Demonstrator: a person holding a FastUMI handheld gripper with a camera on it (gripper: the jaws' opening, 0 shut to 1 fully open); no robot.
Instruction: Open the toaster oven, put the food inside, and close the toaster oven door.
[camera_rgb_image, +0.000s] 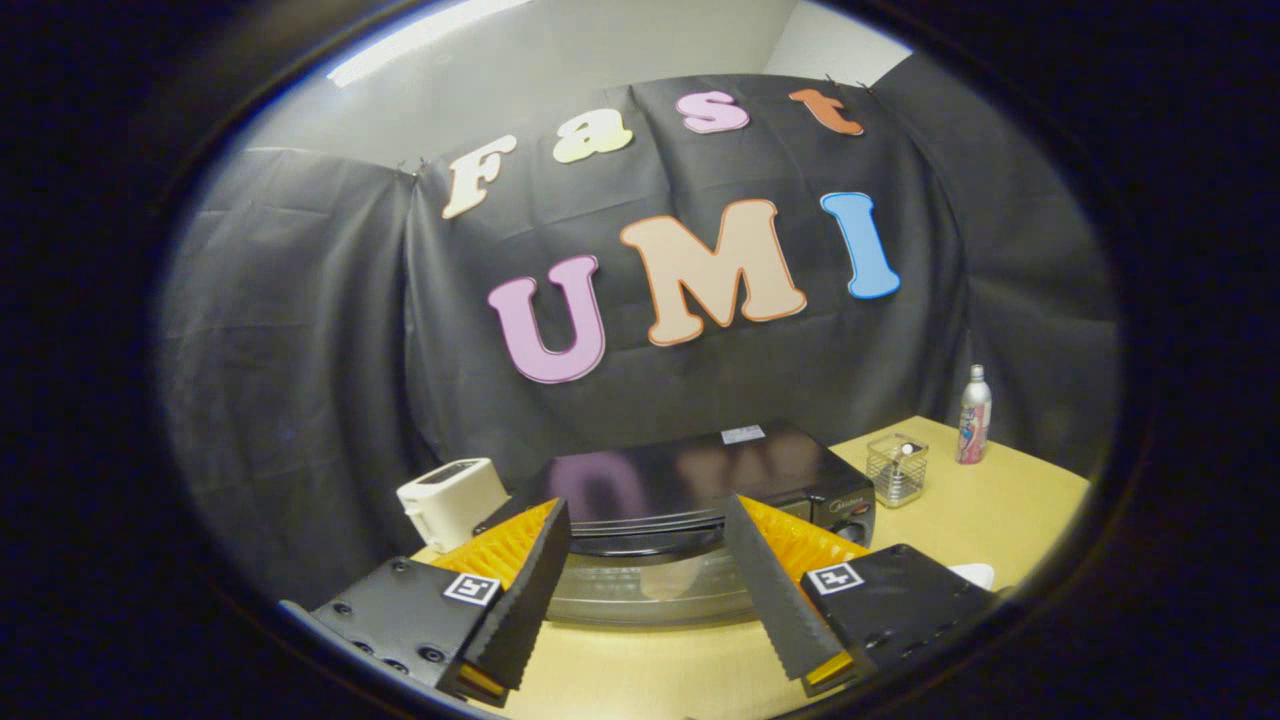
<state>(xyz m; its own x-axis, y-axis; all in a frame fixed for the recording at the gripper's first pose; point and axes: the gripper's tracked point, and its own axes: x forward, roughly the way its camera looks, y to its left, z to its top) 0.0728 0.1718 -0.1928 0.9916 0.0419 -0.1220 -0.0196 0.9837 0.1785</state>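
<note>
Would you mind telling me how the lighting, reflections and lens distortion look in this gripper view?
In the gripper view, fisheye distortion bows the wooden table and the booth's cloth wall; the glossy top of the toaster oven mirrors the wall as soft glare; its glass door looks hazy; a bright ceiling strip glows above; the open tool, its fingers either side of the door, stays fairly sharp, with dimmer, softer edges all around.

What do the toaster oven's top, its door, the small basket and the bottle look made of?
Toaster oven top: glossy black, likely painted metal; it mirrors the wall. Door: looks like glass, see-through with pale glare. Small basket: thin wire mesh, probably metal, contents visible through it. Bottle: silvery sheen, metal or foil-wrapped plastic; can't tell. Tool open, fingers either side of the door's handle, not touching.
</note>
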